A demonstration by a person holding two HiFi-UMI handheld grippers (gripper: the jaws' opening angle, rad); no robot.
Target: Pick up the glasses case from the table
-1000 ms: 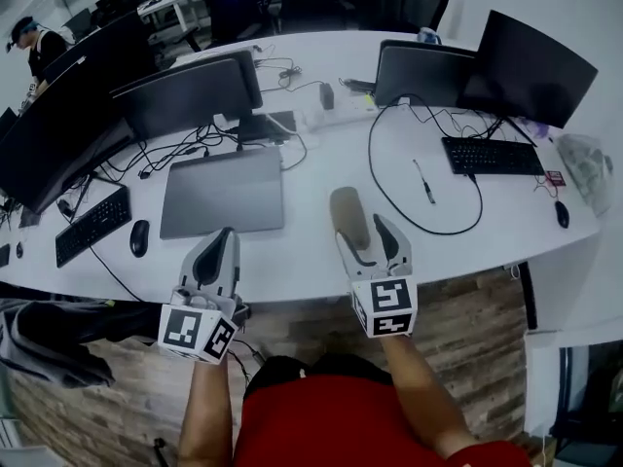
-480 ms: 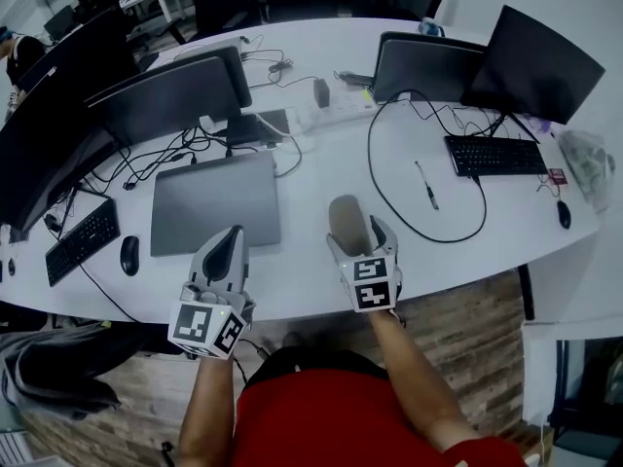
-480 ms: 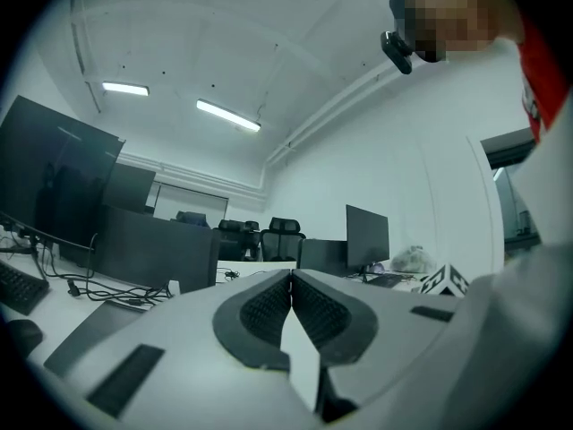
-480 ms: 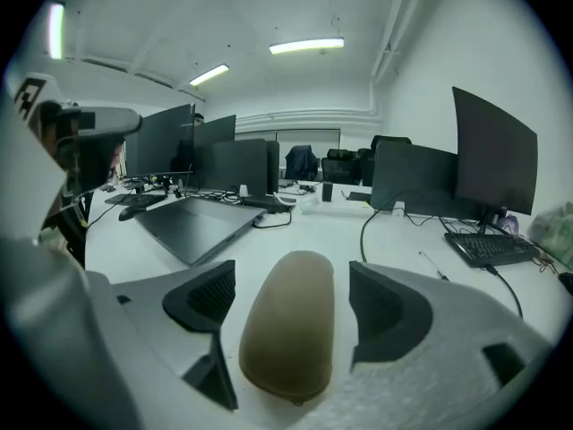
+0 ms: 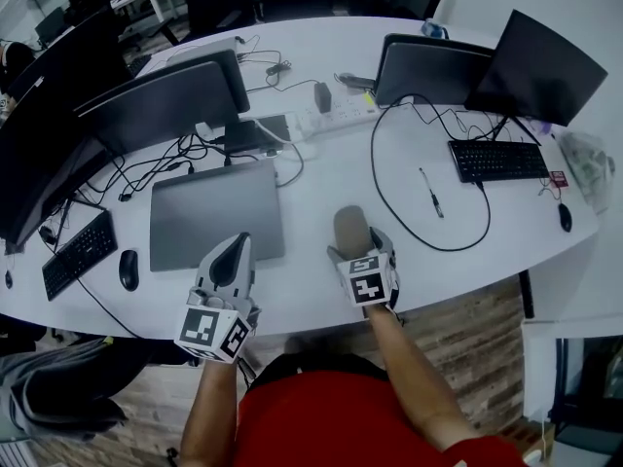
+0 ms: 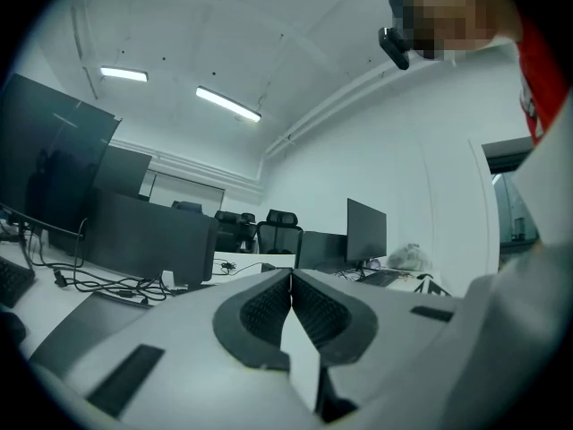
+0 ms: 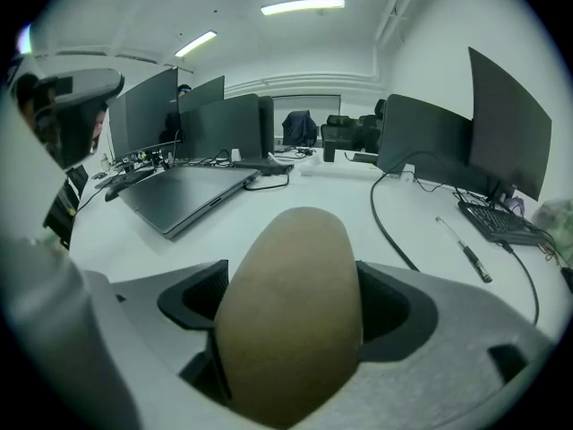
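The tan oval glasses case (image 5: 349, 228) lies lengthwise between the jaws of my right gripper (image 5: 361, 252), low over the white table (image 5: 321, 178) near its front edge. In the right gripper view the case (image 7: 291, 321) fills the middle, and the jaws of my right gripper (image 7: 294, 280) are opening, with a dark pad showing on either side of it. I cannot tell whether the case rests on the table. My left gripper (image 5: 234, 248) hovers at the table's front edge, left of the case. In the left gripper view my left gripper (image 6: 291, 278) has its pads together on nothing.
A closed grey laptop (image 5: 216, 212) lies left of the case. A black cable (image 5: 428, 233) loops to the right, with a pen (image 5: 429, 192) inside the loop. A keyboard (image 5: 498, 160) and several monitors stand further back. A mouse (image 5: 128, 269) sits at the far left.
My right gripper has sunk towards the table with the case and its jaws have spread wider. The left gripper has come slightly lower and further over the table edge.
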